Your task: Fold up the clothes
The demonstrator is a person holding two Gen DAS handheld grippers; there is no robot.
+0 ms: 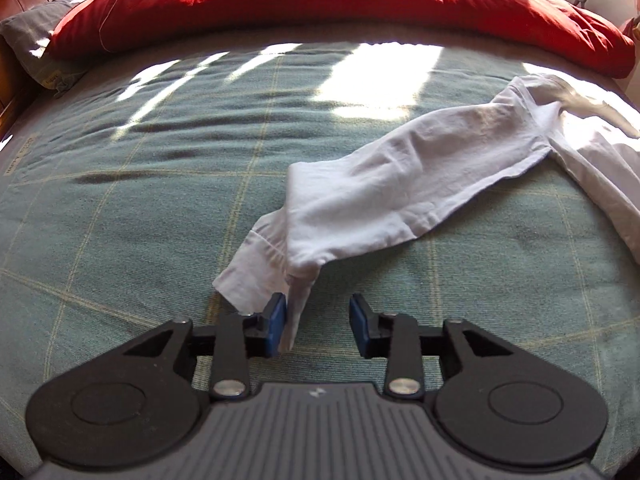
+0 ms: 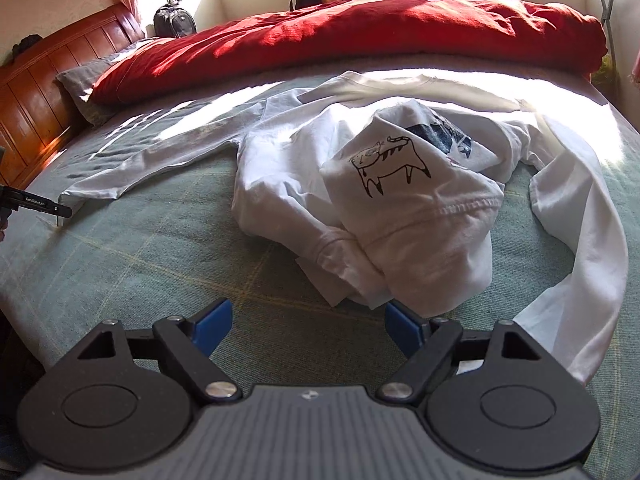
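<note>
resting on bed [image 2: 160,264]: white shirt [image 2: 400,200] | left gripper [image 1: 318,324] apart, cuff [image 1: 256,272] between | right gripper [image 2: 308,326] apart

white long-sleeved shirt [image 2: 400,200], crumpled on the green checked bed cover, filling the centre and right of the right wrist view. body bunched into a heap at mid-frame, hem turned up, showing a black line drawing of a cat and a dark blue print behind it. one sleeve [image 1: 400,184] stretched flat toward the left of that view; in the left wrist view, running from upper right down to lower centre, cuff end folded over. other sleeve curving down the right edge.
</note>
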